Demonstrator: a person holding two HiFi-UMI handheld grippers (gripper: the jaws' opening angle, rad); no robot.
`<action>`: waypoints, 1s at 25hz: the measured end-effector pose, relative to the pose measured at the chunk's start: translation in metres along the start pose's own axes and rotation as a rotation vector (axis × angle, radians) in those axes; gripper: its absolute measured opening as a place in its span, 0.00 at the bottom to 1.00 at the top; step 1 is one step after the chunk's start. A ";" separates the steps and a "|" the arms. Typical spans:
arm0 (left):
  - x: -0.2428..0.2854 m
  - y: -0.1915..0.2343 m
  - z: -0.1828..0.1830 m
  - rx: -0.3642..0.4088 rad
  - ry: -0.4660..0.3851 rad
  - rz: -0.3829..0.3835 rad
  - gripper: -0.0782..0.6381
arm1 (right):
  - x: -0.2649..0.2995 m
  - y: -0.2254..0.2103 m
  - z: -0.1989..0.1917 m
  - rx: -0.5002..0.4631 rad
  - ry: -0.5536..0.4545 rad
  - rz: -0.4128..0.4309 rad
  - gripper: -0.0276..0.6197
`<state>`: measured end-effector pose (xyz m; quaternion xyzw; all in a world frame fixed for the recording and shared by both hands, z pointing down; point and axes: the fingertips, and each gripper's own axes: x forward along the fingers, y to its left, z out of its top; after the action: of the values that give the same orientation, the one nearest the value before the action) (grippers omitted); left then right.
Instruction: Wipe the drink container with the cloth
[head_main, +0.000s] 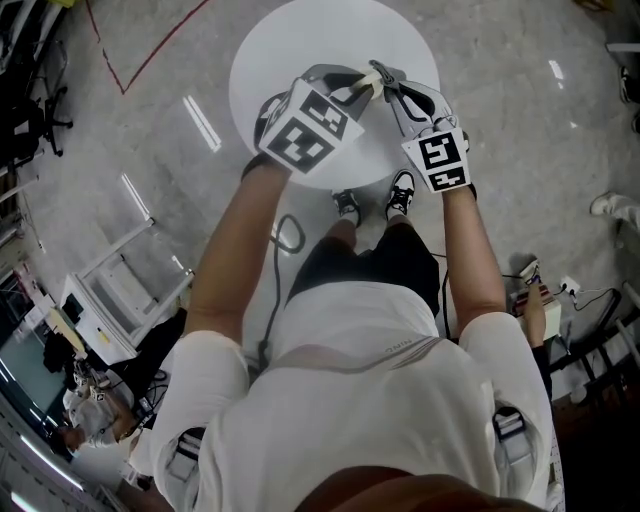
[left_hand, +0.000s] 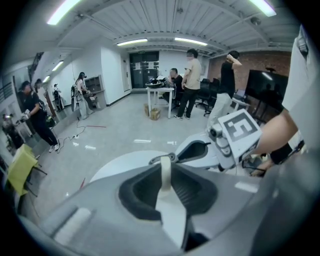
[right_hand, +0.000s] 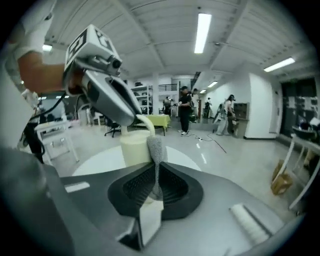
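Over the round white table (head_main: 300, 40), my left gripper (head_main: 350, 95) is shut on a thin cream part of the drink container (head_main: 372, 80), its handle or rim. In the left gripper view this cream strip (left_hand: 165, 175) runs straight up between the jaws of the left gripper (left_hand: 166, 167). The right gripper view shows the cream container (right_hand: 134, 149) hanging from the left gripper (right_hand: 112, 95) just above the table. My right gripper (right_hand: 156, 175) is shut on a grey cloth (right_hand: 156, 149), which stands up against the container's right side. The container's far side is hidden.
The table's rim (right_hand: 100, 162) curves close below both grippers. My feet (head_main: 375, 200) stand at its near edge. Several people (left_hand: 192, 80) stand round a far table, with others along the left wall (left_hand: 35, 112). Cables lie on the floor (right_hand: 215, 142).
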<state>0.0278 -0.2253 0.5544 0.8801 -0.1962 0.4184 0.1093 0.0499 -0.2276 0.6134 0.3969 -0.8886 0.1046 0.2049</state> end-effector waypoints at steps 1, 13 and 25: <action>0.000 0.001 0.000 0.000 -0.001 0.000 0.19 | 0.004 0.001 -0.004 -0.053 0.024 0.011 0.08; -0.002 0.008 -0.001 -0.013 -0.012 0.002 0.19 | 0.046 0.007 -0.078 -0.342 0.325 0.127 0.08; -0.002 0.001 -0.003 -0.005 -0.037 0.006 0.19 | 0.013 -0.051 0.019 0.506 -0.081 0.363 0.08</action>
<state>0.0244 -0.2243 0.5542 0.8869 -0.2018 0.4018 0.1065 0.0753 -0.2766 0.6034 0.2738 -0.8982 0.3413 0.0422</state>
